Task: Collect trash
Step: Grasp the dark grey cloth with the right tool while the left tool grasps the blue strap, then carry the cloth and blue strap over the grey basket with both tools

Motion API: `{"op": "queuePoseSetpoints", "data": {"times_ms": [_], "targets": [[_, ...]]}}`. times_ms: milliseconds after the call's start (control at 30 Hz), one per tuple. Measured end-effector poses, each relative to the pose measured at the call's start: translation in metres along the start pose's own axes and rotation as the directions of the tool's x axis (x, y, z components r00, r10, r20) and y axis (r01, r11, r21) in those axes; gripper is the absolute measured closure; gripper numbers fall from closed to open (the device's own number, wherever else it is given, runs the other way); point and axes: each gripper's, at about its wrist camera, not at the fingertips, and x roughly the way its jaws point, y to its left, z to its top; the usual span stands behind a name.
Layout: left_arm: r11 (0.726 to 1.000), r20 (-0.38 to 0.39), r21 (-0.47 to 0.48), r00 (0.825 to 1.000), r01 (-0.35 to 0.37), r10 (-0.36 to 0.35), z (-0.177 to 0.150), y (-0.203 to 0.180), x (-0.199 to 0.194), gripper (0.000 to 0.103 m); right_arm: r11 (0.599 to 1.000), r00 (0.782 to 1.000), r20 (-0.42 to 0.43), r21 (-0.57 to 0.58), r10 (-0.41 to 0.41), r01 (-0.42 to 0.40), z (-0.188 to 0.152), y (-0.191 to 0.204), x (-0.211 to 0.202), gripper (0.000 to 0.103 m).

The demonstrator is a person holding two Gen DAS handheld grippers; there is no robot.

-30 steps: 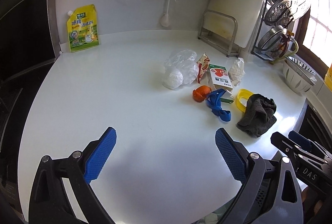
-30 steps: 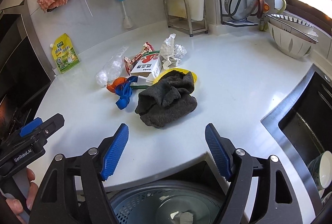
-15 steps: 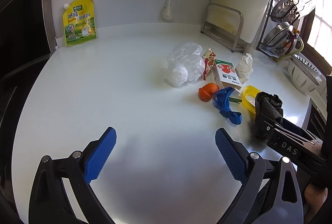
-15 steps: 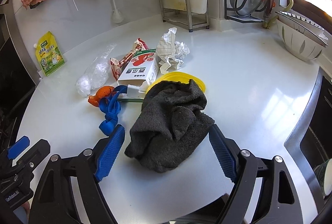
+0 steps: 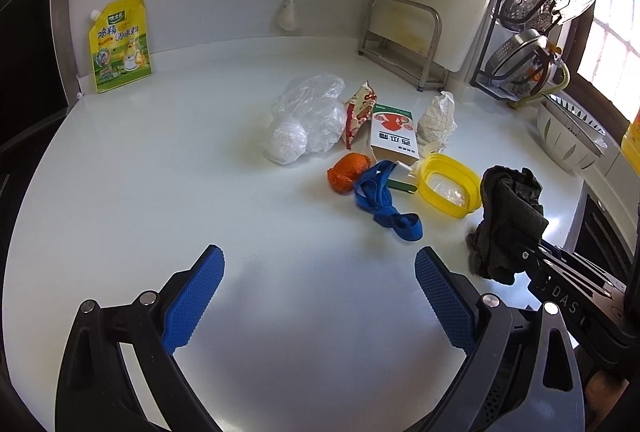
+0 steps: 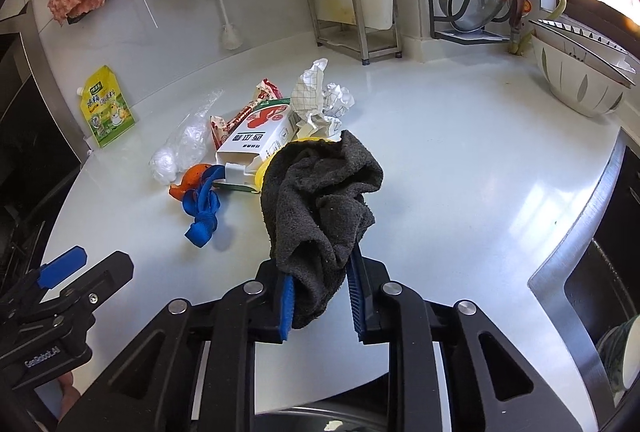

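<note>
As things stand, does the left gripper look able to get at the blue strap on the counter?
Probably yes. The left gripper is open and holds nothing, and bare counter lies between it and the blue strap. The right gripper, shut on the dark cloth, is off to the side.

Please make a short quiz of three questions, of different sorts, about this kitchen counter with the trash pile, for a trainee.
1. True or false: the right tool is closed on the dark grey cloth.
2. Multiple choice. What lies directly beside the blue strap, touching it? A) the orange scrap B) the yellow-green pouch C) the white bowl
3. Fill in: the left tool is ____ and holds nothing.

Key:
1. True. Its jaws have just been closing, and the cloth is pinched between the pads.
2. A
3. open
</note>
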Motion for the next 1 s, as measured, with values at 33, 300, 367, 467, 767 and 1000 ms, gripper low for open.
{"op": "queuePoseSetpoints", "data": {"times_ms": [33, 300, 367, 467, 767, 1000], "targets": [[1.0, 0.0, 0.0, 1.0, 0.002, -0.002, 0.002, -0.004, 0.002, 0.009, 1.0, 1.0, 0.007, 0.006, 0.002, -0.002, 0.001, -0.005, -0.004, 0.082], [1.0, -0.032, 0.0, 0.999, -0.014, 0.014, 0.014, -0.031, 0.031, 0.009, 0.998, 0.996, 0.085, 0.064, 0.002, -0.008, 0.008, -0.045, -0.024, 0.082], [1.0, -0.042, -0.005, 0.999, -0.028, 0.028, 0.016, -0.036, 0.039, 0.009, 0.997, 0.996, 0.092, 0.079, 0.006, -0.014, 0.006, -0.054, -0.026, 0.082], [0.999, -0.053, -0.002, 0.997, -0.049, 0.049, 0.02, -0.041, 0.05, 0.01, 0.995, 0.995, 0.097, 0.098, 0.023, -0.032, 0.003, -0.065, -0.026, 0.082], [0.997, -0.103, 0.003, 0.992, -0.074, 0.074, 0.019, -0.055, 0.067, 0.05, 0.985, 0.989, 0.119, 0.138, 0.086, -0.102, -0.002, -0.073, -0.026, 0.082], [0.999, -0.106, -0.014, 0.993, -0.053, 0.051, 0.019, -0.056, 0.061, 0.082, 0.979, 0.985, 0.13, 0.157, 0.113, -0.133, -0.005, -0.076, -0.029, 0.082]]}}
